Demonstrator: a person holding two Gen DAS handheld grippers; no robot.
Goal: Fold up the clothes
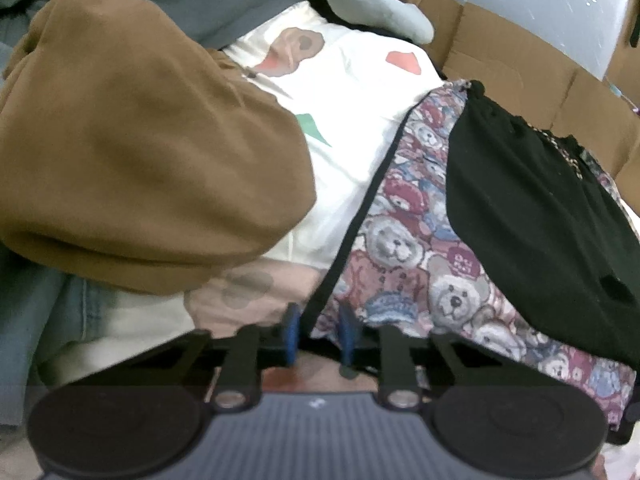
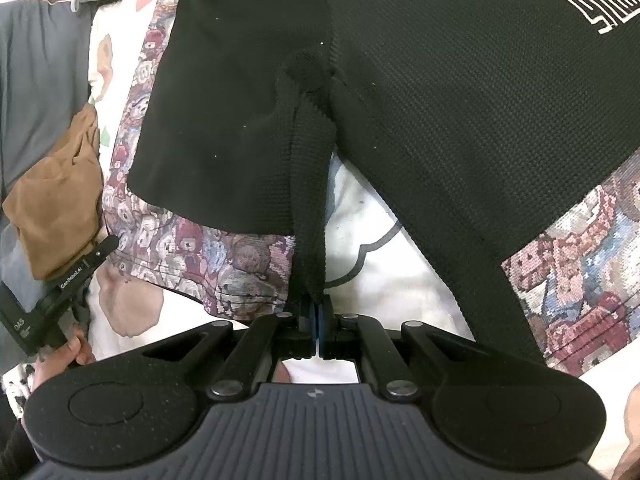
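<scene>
A black knit garment (image 2: 460, 100) with a white print lies spread over a teddy-bear patterned cloth (image 2: 224, 256). My right gripper (image 2: 316, 316) is shut on a bunched fold of the black garment, which rises in a ridge from the pads. In the left wrist view the black garment (image 1: 540, 220) lies to the right on the teddy-bear cloth (image 1: 400, 240). My left gripper (image 1: 319, 332) is open, its blue pads (image 1: 292, 332) on either side of that cloth's black hem. The left gripper's tip (image 2: 106, 248) also shows at the cloth's left edge.
A brown garment (image 1: 140, 152) is heaped on the left over a white printed sheet (image 1: 352, 100). Grey-blue cloth (image 1: 372, 4) and cardboard boxes (image 1: 520, 60) lie behind. A hand (image 2: 60, 352) holds the left tool. Grey fabric (image 2: 36, 80) sits far left.
</scene>
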